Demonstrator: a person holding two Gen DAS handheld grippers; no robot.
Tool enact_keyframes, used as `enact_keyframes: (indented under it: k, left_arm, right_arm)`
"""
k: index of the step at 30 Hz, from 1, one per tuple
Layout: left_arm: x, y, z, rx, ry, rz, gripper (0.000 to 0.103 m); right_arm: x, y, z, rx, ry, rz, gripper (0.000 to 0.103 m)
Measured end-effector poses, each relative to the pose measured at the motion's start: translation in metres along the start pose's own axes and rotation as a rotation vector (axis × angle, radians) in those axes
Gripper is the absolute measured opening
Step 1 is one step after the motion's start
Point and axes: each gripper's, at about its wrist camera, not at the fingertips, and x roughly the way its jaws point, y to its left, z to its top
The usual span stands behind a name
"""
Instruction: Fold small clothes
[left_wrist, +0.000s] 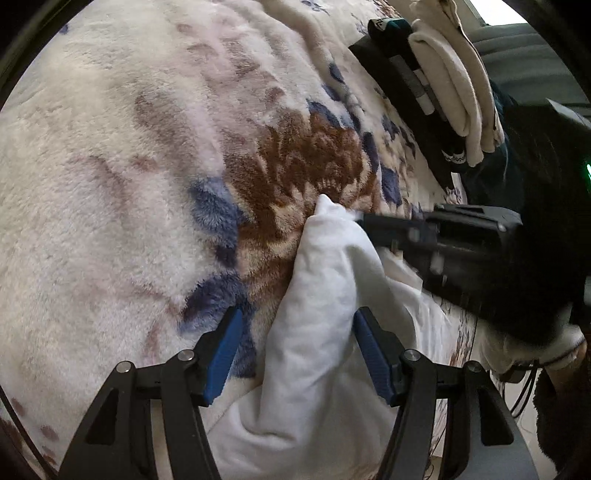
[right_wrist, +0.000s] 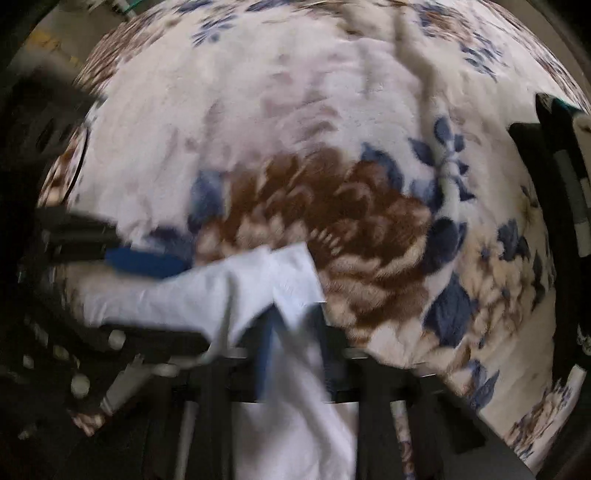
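Note:
A white garment lies bunched on a floral fleece blanket. My left gripper is open, its blue fingers on either side of a raised fold of the garment, not pinching it. My right gripper comes in from the right and holds the garment's far tip. In the blurred right wrist view the right gripper is shut on the white garment, which drapes down over its fingers. The left gripper's blue finger shows at the left of that view.
A stack of folded clothes, cream over black, sits at the blanket's far right edge. It also shows at the right edge of the right wrist view. The blanket stretches away ahead.

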Motion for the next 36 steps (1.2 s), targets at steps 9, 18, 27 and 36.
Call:
enact_keyframes:
  k: [9,18,27,36]
  left_arm:
    - [-0.002,-0.005,-0.009,0.065,0.000,-0.042,0.053]
    - [-0.006,-0.013,-0.012,0.089,0.044,-0.047,0.035]
    - [-0.039,-0.030,0.026,0.133,-0.022,-0.028,0.061]
    - [-0.012,-0.056,0.065,0.238,0.003,0.089,0.061]
  right_arm:
    - [0.020,-0.101,-0.027,0.807,-0.062,0.439,0.002]
    - [0.008,-0.111,-0.044,0.916,-0.022,0.518,0.007]
    - [-0.053,-0.131,-0.084,0.896,-0.054,0.279,0.019]
    - [-0.058,-0.114,-0.186,0.991,-0.084,0.123,0.056]
